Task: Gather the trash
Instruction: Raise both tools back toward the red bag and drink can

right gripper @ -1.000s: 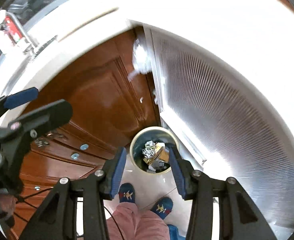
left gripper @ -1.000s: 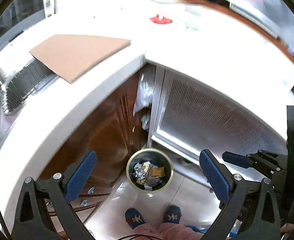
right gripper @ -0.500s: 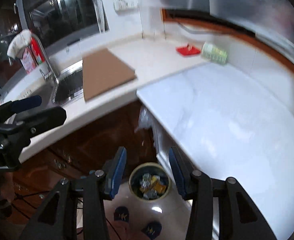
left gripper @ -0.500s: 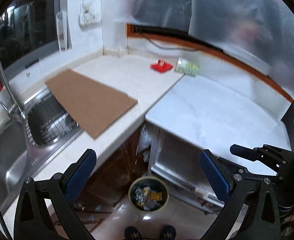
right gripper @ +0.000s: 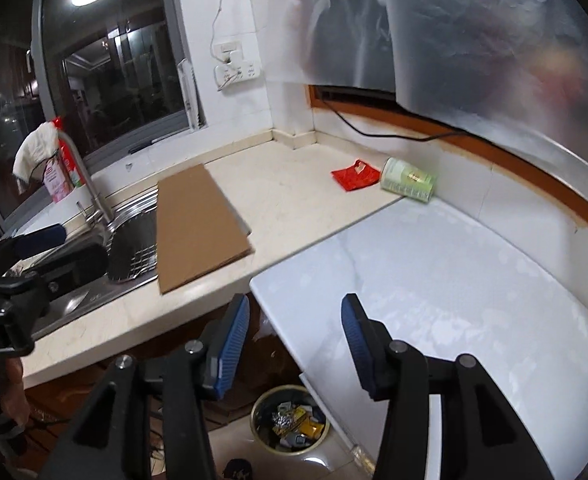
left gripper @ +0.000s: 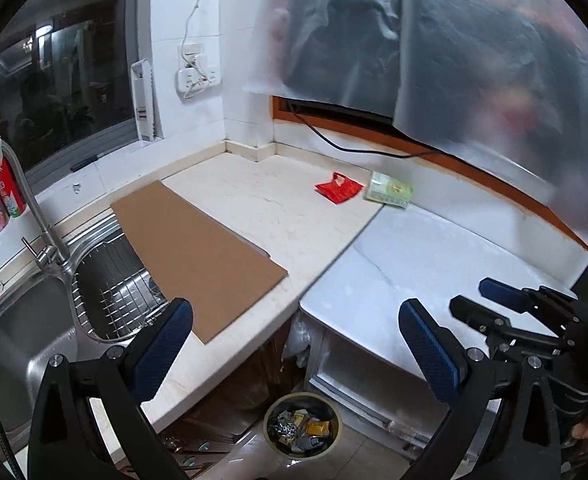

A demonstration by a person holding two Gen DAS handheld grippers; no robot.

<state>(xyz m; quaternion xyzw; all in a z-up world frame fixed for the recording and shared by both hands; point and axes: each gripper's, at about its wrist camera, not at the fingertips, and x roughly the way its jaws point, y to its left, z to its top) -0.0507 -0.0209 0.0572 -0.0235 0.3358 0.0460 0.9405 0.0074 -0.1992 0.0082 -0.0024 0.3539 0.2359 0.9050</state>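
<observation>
1. Both tools are held up over the corner of the kitchen worktop (left gripper: 277,216), pointing toward the back wall.
2. The left tool (left gripper: 294,344) has its blue-padded jaws spread wide apart with nothing between them.
3. The right tool (right gripper: 296,344) is likewise released, jaws parted and empty; it also shows at the right edge of the left wrist view, just beside the left tool.
4. Far back on the worktop lies a crumpled red wrapper (left gripper: 338,191), flat on the cream stone.
5. Just beside it, to the right and close to the wall, a pale green cup (right gripper: 408,180) lies on its side; I cannot tell whether the two touch.
6. Both pieces of trash are well apart from the tools.
7. A brown cardboard sheet (left gripper: 197,252) rests on the worktop, one end overhanging the steel sink (left gripper: 17,344) and its wire rack.
8. Down on the floor, under the worktop edge, stands a round waste bin (left gripper: 302,429) holding foil and yellow scraps.
9. The white slab (right gripper: 434,292) on the right is a lower surface meeting the cream stone at a seam.
</observation>
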